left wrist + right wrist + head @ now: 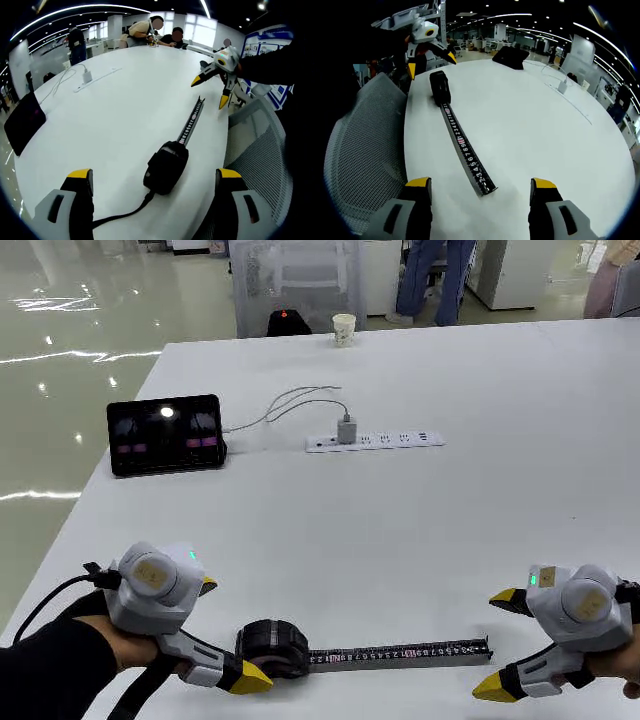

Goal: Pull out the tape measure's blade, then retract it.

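- What is the tape measure [272, 648] like?
- It is a stubby black case, rounded and matt, lying near the front edge of the smooth white table [420, 530]. A thin black cord [120, 216] trails from its back end.
- And the blade [400, 653]?
- It is drawn out flat on the table, a narrow dark strip with pale numbers and a red mark partway along.
- The tongs?
- The left gripper [228, 632], grey with yellow tips, has its jaws wide apart on either side of the case. Its nearer tip may touch the case, but I cannot be sure. The right gripper [497, 641] is spread too. The blade's end lies between its tips, unclamped.
- What else is around?
- Farther back, well apart, is a glossy black tablet [165, 433]. There is also a white power strip [375, 441] with a grey plug [346, 429] and thin cables [290, 400], and a paper cup [343, 329] stands near the far edge. A grey mesh chair [365, 145] sits beside the table. The blade lies on bare table between the two grippers.
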`<state>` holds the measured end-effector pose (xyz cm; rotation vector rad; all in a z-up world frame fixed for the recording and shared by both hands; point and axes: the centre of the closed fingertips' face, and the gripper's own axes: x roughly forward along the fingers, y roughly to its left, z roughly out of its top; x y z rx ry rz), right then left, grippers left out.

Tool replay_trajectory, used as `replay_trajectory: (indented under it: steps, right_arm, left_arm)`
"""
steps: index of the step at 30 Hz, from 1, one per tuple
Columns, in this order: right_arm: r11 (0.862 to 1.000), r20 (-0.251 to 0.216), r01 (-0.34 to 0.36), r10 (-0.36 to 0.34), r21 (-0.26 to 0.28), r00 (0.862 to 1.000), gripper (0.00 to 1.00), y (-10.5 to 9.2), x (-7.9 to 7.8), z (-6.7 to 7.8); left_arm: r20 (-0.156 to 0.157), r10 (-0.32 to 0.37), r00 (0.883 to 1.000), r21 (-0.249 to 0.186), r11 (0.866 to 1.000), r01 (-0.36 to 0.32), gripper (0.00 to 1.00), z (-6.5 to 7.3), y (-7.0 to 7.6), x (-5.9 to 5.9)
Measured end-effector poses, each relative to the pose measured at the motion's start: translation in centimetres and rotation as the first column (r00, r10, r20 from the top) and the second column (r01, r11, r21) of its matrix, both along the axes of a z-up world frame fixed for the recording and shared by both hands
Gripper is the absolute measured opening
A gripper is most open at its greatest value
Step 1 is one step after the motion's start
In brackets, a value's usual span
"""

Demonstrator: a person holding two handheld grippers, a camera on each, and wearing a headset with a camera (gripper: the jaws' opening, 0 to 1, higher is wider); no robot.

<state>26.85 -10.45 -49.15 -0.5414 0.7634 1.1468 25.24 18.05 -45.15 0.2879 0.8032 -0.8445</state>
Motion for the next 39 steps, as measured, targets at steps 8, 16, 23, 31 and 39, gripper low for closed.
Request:
replay_trajectory:
  steps: [8, 16, 23, 31, 39]
  right_arm:
    - [0.996, 0.004, 0.082, -0.082, 0.043, 0.997, 0.95, -0.9, 0.0, 0.0]
    - [0.987, 0.014, 0.143, -0.145, 0.079, 0.989, 0.99, -1.8, -0.1, 0.3]
    - [0.975, 0.039, 0.193, -0.198, 0.112, 0.979, 0.99, -3.2, -0.2, 1.0]
    - [0.957, 0.055, 0.249, -0.259, 0.147, 0.964, 0.99, -4.9, -0.5, 1.9]
    - [0.941, 0.047, 0.293, -0.305, 0.168, 0.951, 0.99, -6.7, -1.9, 2.4]
  left_arm:
    - [0.029, 0.087, 0.996, -0.012, 0.996, -0.087, 0.99, -0.1, 1.8, -0.5]
    - [0.079, 0.167, 0.983, -0.049, 0.985, -0.163, 0.99, 0.2, 3.5, -1.0]
    - [0.097, 0.239, 0.966, -0.082, 0.969, -0.231, 0.99, 0.1, 5.3, -2.0]
    - [0.1, 0.272, 0.957, -0.115, 0.959, -0.26, 0.99, 0.1, 6.0, -3.2]
    - [0.124, 0.302, 0.945, -0.109, 0.951, -0.289, 0.99, 0.0, 7.4, -3.6]
